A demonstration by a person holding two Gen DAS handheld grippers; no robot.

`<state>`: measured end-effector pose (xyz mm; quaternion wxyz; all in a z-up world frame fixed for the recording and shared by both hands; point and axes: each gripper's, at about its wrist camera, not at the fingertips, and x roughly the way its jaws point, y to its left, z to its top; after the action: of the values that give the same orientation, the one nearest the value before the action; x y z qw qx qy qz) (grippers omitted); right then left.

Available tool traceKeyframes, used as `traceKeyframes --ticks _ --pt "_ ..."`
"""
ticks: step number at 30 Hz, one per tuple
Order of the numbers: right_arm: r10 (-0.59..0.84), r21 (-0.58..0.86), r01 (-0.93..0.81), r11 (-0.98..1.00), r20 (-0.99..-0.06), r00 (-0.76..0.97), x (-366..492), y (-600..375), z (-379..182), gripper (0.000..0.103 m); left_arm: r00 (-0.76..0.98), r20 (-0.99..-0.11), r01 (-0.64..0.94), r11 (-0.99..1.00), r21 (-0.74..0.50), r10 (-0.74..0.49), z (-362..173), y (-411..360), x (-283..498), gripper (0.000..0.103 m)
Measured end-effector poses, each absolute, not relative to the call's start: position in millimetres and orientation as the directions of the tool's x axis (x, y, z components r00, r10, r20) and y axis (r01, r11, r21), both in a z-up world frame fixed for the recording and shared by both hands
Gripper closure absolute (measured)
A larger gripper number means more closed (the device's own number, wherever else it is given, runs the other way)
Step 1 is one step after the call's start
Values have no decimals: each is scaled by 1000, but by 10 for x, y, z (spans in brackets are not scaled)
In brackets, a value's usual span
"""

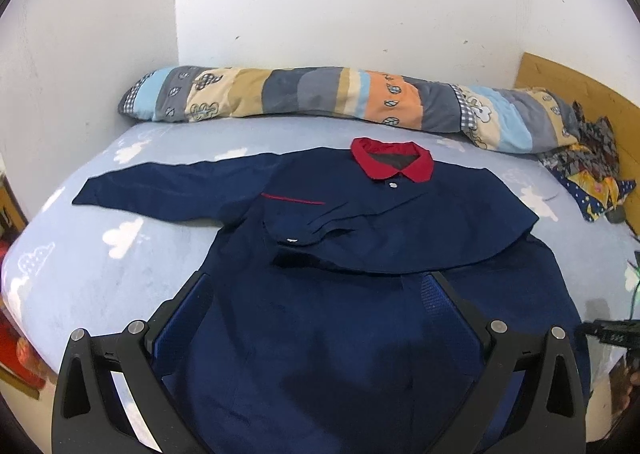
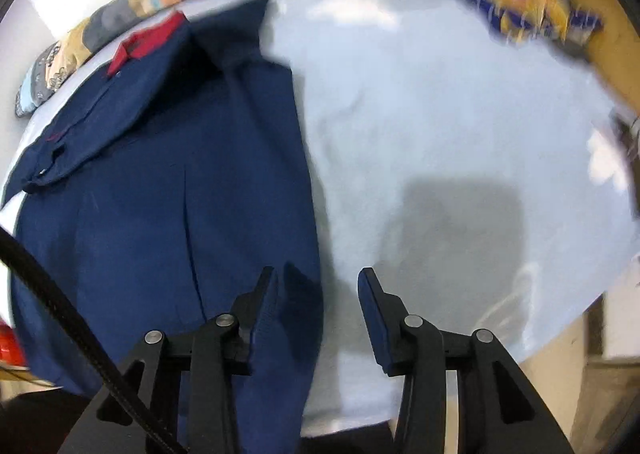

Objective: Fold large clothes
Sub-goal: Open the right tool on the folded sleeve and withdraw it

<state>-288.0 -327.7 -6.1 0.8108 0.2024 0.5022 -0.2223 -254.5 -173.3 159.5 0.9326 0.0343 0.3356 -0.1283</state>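
Note:
A navy blue shirt (image 1: pixel 360 294) with a red collar (image 1: pixel 394 162) lies flat on the bed. Its right sleeve is folded across the chest and its left sleeve (image 1: pixel 160 193) stretches out to the left. My left gripper (image 1: pixel 320 282) is open wide above the shirt's lower body, holding nothing. In the right wrist view, which is motion-blurred, the shirt (image 2: pixel 160 193) fills the left half. My right gripper (image 2: pixel 318 286) is open and empty over the shirt's right edge near the hem, its left finger over cloth and its right finger over bare sheet.
The bed has a light blue sheet (image 1: pixel 100 254) with white clouds. A long patchwork pillow (image 1: pixel 320 99) lies along the white wall. A crumpled patterned cloth (image 1: pixel 592 173) sits at the far right by a wooden headboard (image 1: pixel 580 89). A black cable (image 2: pixel 60 302) crosses the lower left.

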Motion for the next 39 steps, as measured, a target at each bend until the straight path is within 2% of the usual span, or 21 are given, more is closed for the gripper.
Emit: traceKeyframes --ticks 2,4,10,17,19,22,24,26,30,32,35,39 --pt "-130 174 521 835 -859 496 -2823 -3000 61 57 737 -642 256 966 -26 -213 1571 -1708 -2539 0" --pt "-136 182 483 857 -822 552 -2696 -2796 154 56 730 -649 255 966 -33 -214 1544 -1695 -2538 0" --pt "-355 -124 437 891 -790 500 -1958 -3268 -108 55 730 -652 256 967 -15 -203 1517 -1675 -2538 0" --pt "-390 -174 447 878 -800 455 -1320 -4247 -450 55 721 -656 289 957 -6 -222 1505 -1805 -2524 0" --pt "-386 -96 555 826 -814 433 -1223 -4613 -560 56 720 -657 299 954 5 -222 1497 -1859 -2524 0" --pt "-303 163 764 624 -851 429 -1395 -5151 -689 51 714 -663 303 953 1 -226 1491 -1901 -2507 0" --pt "-276 239 798 552 -851 446 -1556 -5309 -681 52 712 -664 299 954 -7 -228 1493 -1902 -2500 0" --pt "-290 230 784 577 -840 459 -1501 -5206 -593 52 713 -662 294 956 -14 -229 1501 -1895 -2500 0" --pt "-343 188 694 695 -762 549 -1444 -4665 -76 52 726 -655 278 961 0 -210 1509 -1856 -2508 0" --pt "-287 210 596 775 -722 629 -1401 -4265 229 52 727 -657 265 964 2 -199 1499 -1809 -2493 0" --pt "-234 155 454 877 -688 687 -1481 -3688 545 52 728 -662 241 971 -2 -182 1486 -1724 -2460 0" --pt "-180 85 348 934 -728 662 -1262 -3426 437 52 728 -665 208 978 -15 -165 1479 -1596 -2405 0"
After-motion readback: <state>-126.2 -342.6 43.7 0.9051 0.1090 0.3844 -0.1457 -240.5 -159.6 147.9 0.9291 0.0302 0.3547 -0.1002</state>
